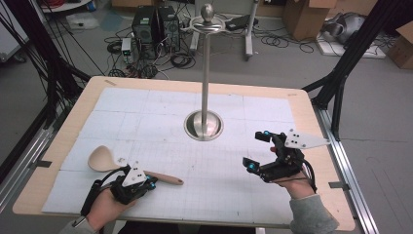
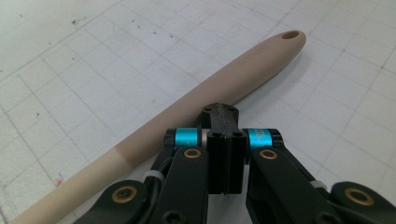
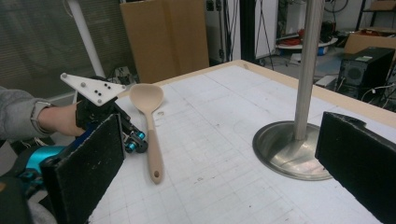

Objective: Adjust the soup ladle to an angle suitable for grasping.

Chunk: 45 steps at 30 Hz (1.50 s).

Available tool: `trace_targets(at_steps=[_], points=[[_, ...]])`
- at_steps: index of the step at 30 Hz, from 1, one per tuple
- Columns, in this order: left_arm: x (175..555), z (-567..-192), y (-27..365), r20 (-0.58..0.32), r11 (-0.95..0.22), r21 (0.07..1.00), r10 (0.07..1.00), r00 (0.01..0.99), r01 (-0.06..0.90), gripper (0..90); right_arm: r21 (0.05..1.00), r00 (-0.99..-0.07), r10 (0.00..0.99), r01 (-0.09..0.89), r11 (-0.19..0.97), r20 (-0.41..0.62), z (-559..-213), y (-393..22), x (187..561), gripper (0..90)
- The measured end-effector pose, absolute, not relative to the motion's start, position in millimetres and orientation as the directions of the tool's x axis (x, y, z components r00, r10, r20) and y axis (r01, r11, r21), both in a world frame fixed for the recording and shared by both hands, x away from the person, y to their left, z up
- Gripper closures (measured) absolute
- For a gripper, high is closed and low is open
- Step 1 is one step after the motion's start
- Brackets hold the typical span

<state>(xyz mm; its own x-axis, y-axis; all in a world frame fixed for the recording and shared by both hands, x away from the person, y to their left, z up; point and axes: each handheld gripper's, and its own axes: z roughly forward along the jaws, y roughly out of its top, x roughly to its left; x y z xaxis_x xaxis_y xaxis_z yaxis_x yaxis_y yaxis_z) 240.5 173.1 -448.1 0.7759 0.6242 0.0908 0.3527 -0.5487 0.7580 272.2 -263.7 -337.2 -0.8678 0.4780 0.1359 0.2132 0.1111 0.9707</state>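
A beige spoon (image 1: 102,159) lies flat on the white gridded mat, bowl at the left and handle running right toward its holed end. My left gripper (image 1: 151,184) rests low on the mat beside the handle, jaws shut with nothing between them. In the left gripper view the closed tips (image 2: 223,140) sit right at the near side of the spoon handle (image 2: 243,70). My right gripper (image 1: 256,150) is held open above the mat at the right, empty. From the right gripper view its wide jaws (image 3: 224,163) frame the spoon (image 3: 149,116) and the left gripper (image 3: 135,142).
A tall metal stand (image 1: 203,125) with a round base rises from the middle of the mat, its knob and ring at the top (image 1: 208,19); its base (image 3: 285,149) is close to my right jaw. The wooden table edge (image 1: 68,141) borders the mat.
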Motion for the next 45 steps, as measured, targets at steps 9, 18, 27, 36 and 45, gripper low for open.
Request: trace_targets(at_steps=[9, 18, 27, 36, 45], points=[[243, -449, 169, 0.132, -0.534, 0.783, 0.644, 0.754, 0.319, 90.0, 0.971, -0.871, 0.472, 0.213, 0.112, 0.137, -337, -261, 274, 0.3], [243, -452, 168, 0.121, -0.529, 0.779, 0.652, 0.749, 0.335, 90.0, 0.971, -0.87, 0.473, 0.212, 0.108, 0.138, -337, -261, 275, 0.4], [243, -447, 171, 0.1, -0.515, 0.779, 0.666, 0.739, 0.358, 90.0, 0.971, -0.872, 0.469, 0.214, 0.106, 0.141, -337, -262, 276, 0.3], [261, -426, 213, 0.061, -0.4, 0.805, 0.79, 0.61, 0.437, 89.9, 0.971, -0.868, 0.475, 0.216, 0.101, 0.143, -337, -266, 275, 0.4], [290, -432, 244, 0.07, -0.372, 0.744, 0.87, 0.489, 0.555, 89.9, 0.97, -0.872, 0.47, 0.215, 0.112, 0.139, -338, -263, 275, 0.4]])
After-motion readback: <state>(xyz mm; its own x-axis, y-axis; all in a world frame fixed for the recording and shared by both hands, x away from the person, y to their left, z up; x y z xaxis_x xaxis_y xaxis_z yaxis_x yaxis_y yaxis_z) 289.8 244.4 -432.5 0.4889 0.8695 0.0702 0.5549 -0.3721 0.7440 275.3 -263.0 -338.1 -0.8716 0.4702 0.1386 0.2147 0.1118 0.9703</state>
